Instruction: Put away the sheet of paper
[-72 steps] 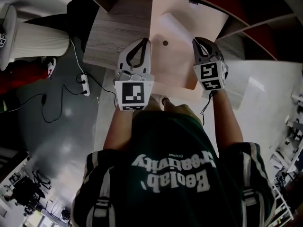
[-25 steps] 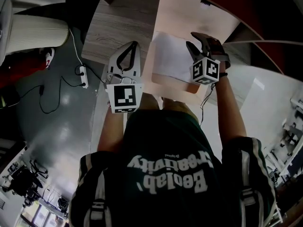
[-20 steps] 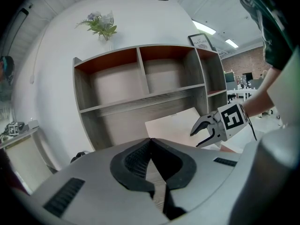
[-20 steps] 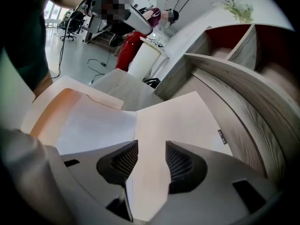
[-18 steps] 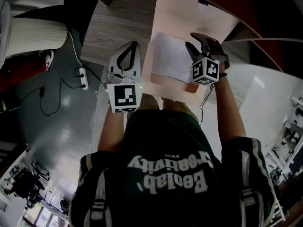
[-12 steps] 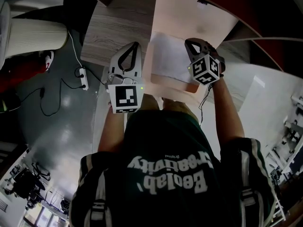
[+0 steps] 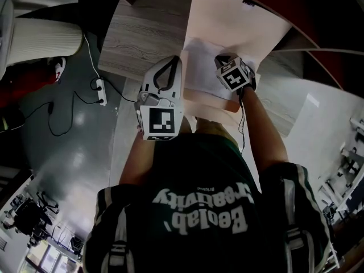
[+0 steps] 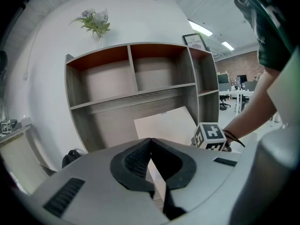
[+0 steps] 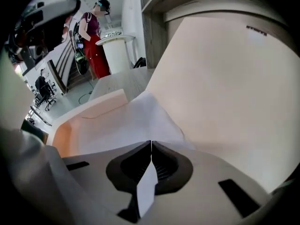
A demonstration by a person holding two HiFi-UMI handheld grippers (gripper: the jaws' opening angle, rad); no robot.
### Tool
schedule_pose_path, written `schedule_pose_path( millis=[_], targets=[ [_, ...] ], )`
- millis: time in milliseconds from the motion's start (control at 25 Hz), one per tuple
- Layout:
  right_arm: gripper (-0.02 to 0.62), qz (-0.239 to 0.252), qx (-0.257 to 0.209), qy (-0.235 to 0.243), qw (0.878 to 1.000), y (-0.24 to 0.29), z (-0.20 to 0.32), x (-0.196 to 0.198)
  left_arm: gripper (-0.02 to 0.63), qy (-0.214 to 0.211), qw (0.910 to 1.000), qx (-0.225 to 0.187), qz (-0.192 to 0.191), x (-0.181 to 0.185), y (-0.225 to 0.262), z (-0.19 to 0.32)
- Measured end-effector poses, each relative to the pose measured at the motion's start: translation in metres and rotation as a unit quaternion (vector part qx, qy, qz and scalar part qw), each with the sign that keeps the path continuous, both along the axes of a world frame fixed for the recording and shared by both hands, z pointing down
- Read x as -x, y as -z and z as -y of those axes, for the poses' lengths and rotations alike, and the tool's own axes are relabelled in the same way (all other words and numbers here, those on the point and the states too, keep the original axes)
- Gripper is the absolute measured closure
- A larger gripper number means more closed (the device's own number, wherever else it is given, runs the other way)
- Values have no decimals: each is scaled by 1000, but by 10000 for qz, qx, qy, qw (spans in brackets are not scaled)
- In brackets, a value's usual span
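Right gripper (image 7: pixel 223 63): clenched on the right edge of the sheet of paper (image 7: pixel 200 73). In the right gripper view a flap of it stands pinched between the pads.
Left gripper (image 7: pixel 169 67): jaws pressed together on nothing. It hovers just beside the left edge of the beige tray (image 7: pixel 209 102).
Sheet of paper: lies in the shallow beige tray on the wooden desk (image 7: pixel 136 38), raised only where it is pinched. The beige lid (image 7: pixel 239 21) slopes up behind it.
Step in hand: probably lifting the sheet out by that edge, to carry it off for storing.
How to do it well: keep the pinch firm and raise slowly and evenly — a thin sheet will droop and drag. Clear the tray rim before moving sideways. The free left gripper could steady the opposite edge to stop it folding.
Risk: a crease or a tear at the pinch if it is pulled fast.
Count: one sheet, one tray, one lid, two grippers, one shelf unit (image 8: pixel 136 74).
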State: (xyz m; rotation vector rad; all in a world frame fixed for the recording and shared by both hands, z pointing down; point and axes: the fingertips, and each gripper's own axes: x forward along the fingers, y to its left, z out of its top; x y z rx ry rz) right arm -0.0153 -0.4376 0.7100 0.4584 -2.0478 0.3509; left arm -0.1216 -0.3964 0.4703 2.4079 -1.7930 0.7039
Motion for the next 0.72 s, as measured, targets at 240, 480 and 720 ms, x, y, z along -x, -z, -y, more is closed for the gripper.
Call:
schedule_pose_path(
  millis=[240, 480, 720],
  targets=[
    [560, -297, 61, 272, 9992, -14, -16, 2, 588, -73, 9999, 46, -91, -7, -1, -6],
    [560, -363, 310, 506, 9976, -15, -38, 5, 588, -56, 9998, 101, -133, -7, -2, -8],
    [560, -448, 654, 599, 9951, -14, -64, 4, 588, -16, 9999, 54, -114, -5, 2, -10]
  ],
)
